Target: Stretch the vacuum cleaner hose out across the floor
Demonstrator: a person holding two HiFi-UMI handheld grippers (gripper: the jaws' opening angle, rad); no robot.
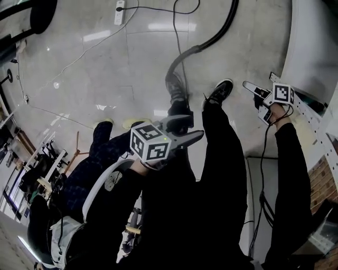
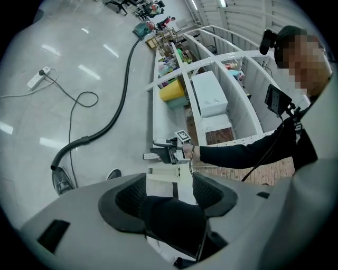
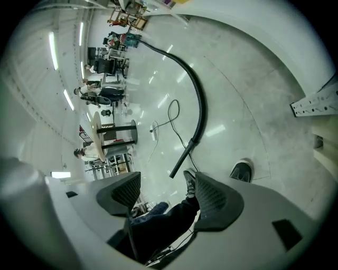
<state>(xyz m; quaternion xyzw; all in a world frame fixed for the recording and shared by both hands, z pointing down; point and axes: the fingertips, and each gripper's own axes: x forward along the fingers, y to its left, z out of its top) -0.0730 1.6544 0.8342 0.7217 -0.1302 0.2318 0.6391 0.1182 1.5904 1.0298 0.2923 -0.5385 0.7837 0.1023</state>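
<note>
1. Both hand-held tongs are empty. The left tongs (image 1: 189,128) have their jaws apart, with only the person's dark trouser leg behind them. The right tongs (image 3: 168,182) are spread just as wide and clamp nothing.
2. The vacuum hose (image 1: 212,38) lies on the floor (image 1: 95,68). Its stiff end piece (image 1: 180,59) stops just beside the person's grey shoe (image 1: 176,86).
3. From there the hose bends away in a long curve toward the far clutter, so it is not yet straightened.
4. I'd judge it light, bendy and springy, likely to curl back, and easy to slide on this glossy floor. The rigid end piece looks the best hold, as the soft ribbed run may squash or slip.
5. Farther off, a thin cable (image 1: 175,26) loops beside a power strip (image 1: 120,10) and could snag.
</note>
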